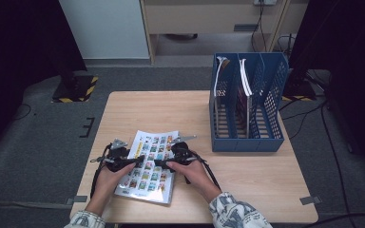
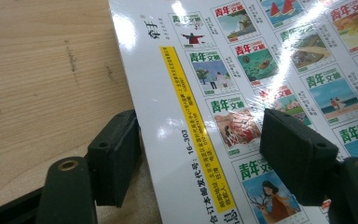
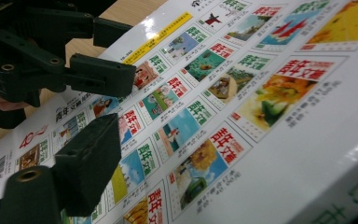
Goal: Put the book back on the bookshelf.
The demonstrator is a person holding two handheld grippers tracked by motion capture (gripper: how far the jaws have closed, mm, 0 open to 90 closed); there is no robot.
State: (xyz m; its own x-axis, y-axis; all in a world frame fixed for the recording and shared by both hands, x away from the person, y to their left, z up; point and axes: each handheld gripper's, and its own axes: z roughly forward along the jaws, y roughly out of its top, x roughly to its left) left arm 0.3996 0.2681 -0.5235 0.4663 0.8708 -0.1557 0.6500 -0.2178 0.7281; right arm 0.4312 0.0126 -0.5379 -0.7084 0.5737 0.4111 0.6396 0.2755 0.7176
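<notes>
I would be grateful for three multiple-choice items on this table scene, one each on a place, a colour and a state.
1. Where does the glossy white magazine with small colour cover pictures lie?
A. Inside the file rack
B. Flat on the light wooden table, near its front edge
C. On the grey floor

2. What colour is the perforated plastic file rack at the table's far right?
A. Blue
B. Red
C. White

3. How do the left gripper's black jaws stand?
A. Shut tight with nothing between them
B. Clamped on the rack
C. Apart, one off the magazine's edge, one above its cover

Answers:
1 B, the high view shows it flat between both hands.
2 A, its walls and dividers are blue.
3 C, the left gripper view shows a gap with the magazine's edge inside it.
</notes>
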